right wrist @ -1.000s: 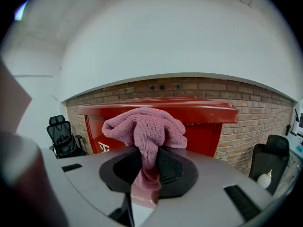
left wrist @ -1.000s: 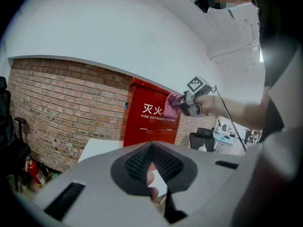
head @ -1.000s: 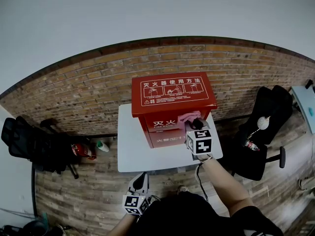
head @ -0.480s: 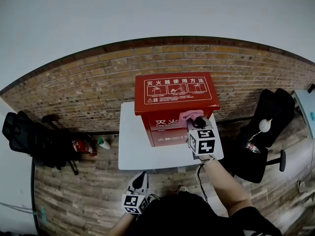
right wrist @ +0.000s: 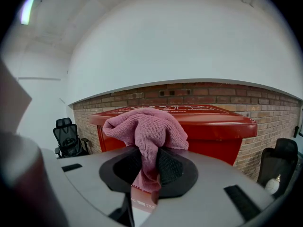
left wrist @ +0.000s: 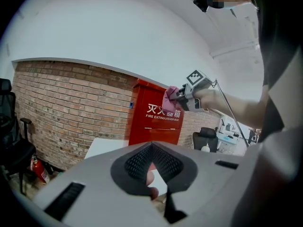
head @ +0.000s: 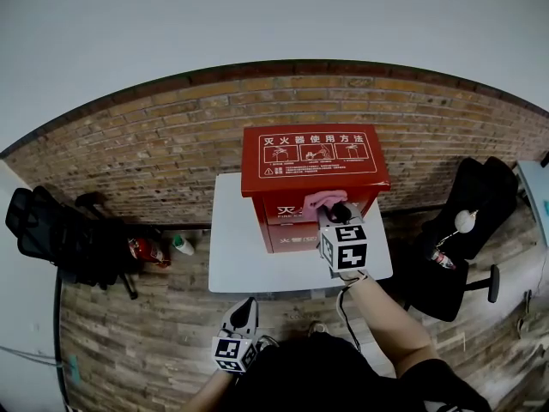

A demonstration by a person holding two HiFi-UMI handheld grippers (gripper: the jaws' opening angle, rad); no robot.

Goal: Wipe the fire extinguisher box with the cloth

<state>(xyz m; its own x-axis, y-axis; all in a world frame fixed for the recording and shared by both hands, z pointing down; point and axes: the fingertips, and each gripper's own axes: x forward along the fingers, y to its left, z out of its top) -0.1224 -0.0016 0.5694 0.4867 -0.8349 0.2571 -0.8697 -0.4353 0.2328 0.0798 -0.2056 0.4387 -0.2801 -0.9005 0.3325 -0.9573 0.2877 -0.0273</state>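
**Cloth slides left along the lid's front edge**

Compared with a second ago, the right gripper [head: 339, 215] has carried the pink cloth [right wrist: 144, 126] leftward along the front of the fire extinguisher box [head: 313, 157]. It has gone from near the lid's right corner to about the middle of the front lip. The left gripper [head: 246, 309] has stayed low, close to the person's body.

The right gripper's jaws are clamped on the cloth. A thick fold is pinched between the black pads, and the rest bunches up above them in a loose bundle. In the head view the cloth presses against the front edge of the red lid, just above the white characters on the box's face. The person's right forearm reaches out over the near edge of the white table [head: 236, 247].

The box is red, with a sloping lid that carries a panel of white instructions. It stands at the back of the table, against the brick wall [head: 154, 153].

The left gripper's jaws are together at their tips and hold nothing. It hangs off the near side of the table, well apart from the box, and points toward it.

On the wooden floor [head: 129, 333] a black office chair [head: 51, 239] stands at the left. A small red extinguisher [head: 141, 251] lies beside that chair. Another black chair [head: 472, 221] stands at the right.
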